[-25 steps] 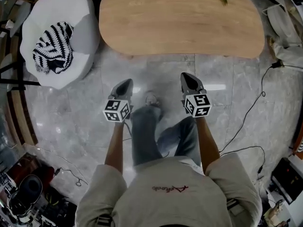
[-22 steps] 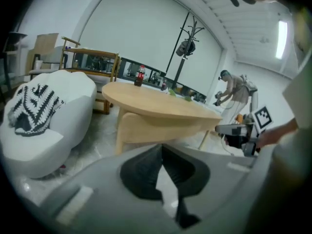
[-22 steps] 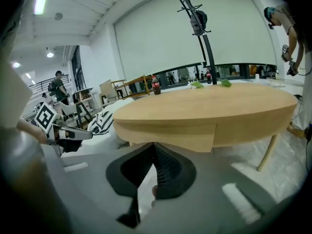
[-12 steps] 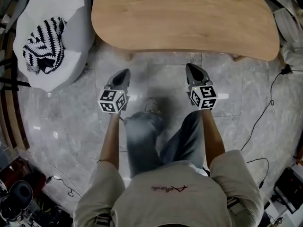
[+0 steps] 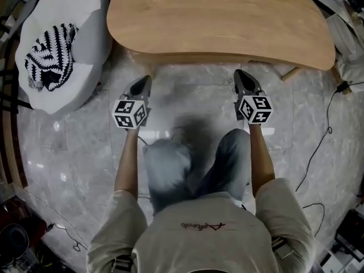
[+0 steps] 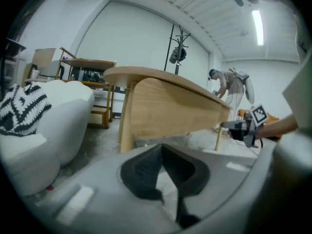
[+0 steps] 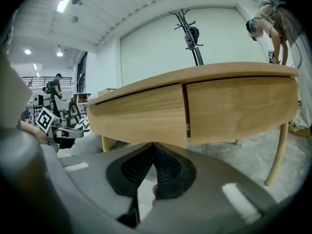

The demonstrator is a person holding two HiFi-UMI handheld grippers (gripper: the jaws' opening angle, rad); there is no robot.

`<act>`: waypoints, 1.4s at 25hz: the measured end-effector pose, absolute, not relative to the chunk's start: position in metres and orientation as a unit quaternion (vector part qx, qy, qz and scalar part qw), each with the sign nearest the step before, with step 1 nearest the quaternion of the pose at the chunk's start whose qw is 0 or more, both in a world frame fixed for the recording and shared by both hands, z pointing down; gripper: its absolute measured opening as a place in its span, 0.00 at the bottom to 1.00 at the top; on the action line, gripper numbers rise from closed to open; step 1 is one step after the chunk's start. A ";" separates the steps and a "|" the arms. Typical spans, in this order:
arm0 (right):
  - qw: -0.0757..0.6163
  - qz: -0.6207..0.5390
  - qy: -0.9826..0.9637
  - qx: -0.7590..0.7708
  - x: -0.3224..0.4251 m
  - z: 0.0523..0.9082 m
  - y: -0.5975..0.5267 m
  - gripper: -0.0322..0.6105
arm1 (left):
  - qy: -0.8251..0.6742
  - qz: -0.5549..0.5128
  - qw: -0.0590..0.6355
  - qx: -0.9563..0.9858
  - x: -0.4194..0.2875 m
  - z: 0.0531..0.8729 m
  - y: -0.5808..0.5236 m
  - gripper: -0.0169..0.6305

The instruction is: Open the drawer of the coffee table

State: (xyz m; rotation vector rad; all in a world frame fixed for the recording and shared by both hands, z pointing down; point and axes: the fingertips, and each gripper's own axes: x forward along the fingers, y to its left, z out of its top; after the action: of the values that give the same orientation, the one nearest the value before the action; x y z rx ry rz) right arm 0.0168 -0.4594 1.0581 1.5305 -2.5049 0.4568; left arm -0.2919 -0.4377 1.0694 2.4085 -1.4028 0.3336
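Marble floor [image 5: 74,152]; drawer [image 7: 141,113] closed; left gripper [image 5: 144,80], right gripper [image 5: 240,74]: jaws together

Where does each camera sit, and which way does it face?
Head view: on the person's head, facing steeply down at the coffee table; forearms, legs, left claw, right claw show.
Left gripper view: on the left claw, facing the table's end; its shut jaws show.
Right gripper view: on the right claw, facing the drawer fronts; its shut jaws show.
Shared: both gripper views show the table and each other's claw.

coffee table [image 5: 216,21] ahead, white armchair [image 5: 91,4] leftward
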 end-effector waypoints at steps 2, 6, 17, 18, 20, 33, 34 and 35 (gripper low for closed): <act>0.084 0.155 -0.841 0.512 0.025 1.062 -0.459 0.06 | -0.495 0.118 0.157 0.847 -0.293 1.069 -0.440 0.03; 0.082 0.174 -0.839 0.509 0.043 1.076 -0.464 0.19 | -0.496 0.112 0.153 0.847 -0.298 1.067 -0.444 0.09; 0.103 0.193 -0.851 0.478 0.047 1.088 -0.501 0.47 | -0.495 0.129 0.135 0.849 -0.317 1.067 -0.473 0.50; 0.104 0.193 -0.851 0.477 0.046 1.088 -0.502 0.46 | -0.495 0.127 0.135 0.849 -0.317 1.066 -0.476 0.50; 0.101 0.194 -0.852 0.475 0.046 1.088 -0.502 0.45 | -0.491 0.128 0.136 0.851 -0.314 1.067 -0.481 0.50; 0.113 0.192 -0.863 0.454 0.041 1.084 -0.502 0.34 | -0.474 0.122 0.124 0.863 -0.304 1.064 -0.493 0.36; 0.114 0.191 -0.862 0.455 0.041 1.084 -0.502 0.34 | -0.473 0.121 0.125 0.864 -0.304 1.064 -0.493 0.35; 0.116 0.190 -0.861 0.457 0.041 1.084 -0.502 0.34 | -0.473 0.121 0.125 0.864 -0.304 1.064 -0.493 0.34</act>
State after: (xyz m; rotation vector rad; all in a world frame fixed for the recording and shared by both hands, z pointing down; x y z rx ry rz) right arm 0.0408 -0.5025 1.0837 1.3390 -2.5217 0.5566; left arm -0.3044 -0.4932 1.0638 2.5172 -1.3767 0.3530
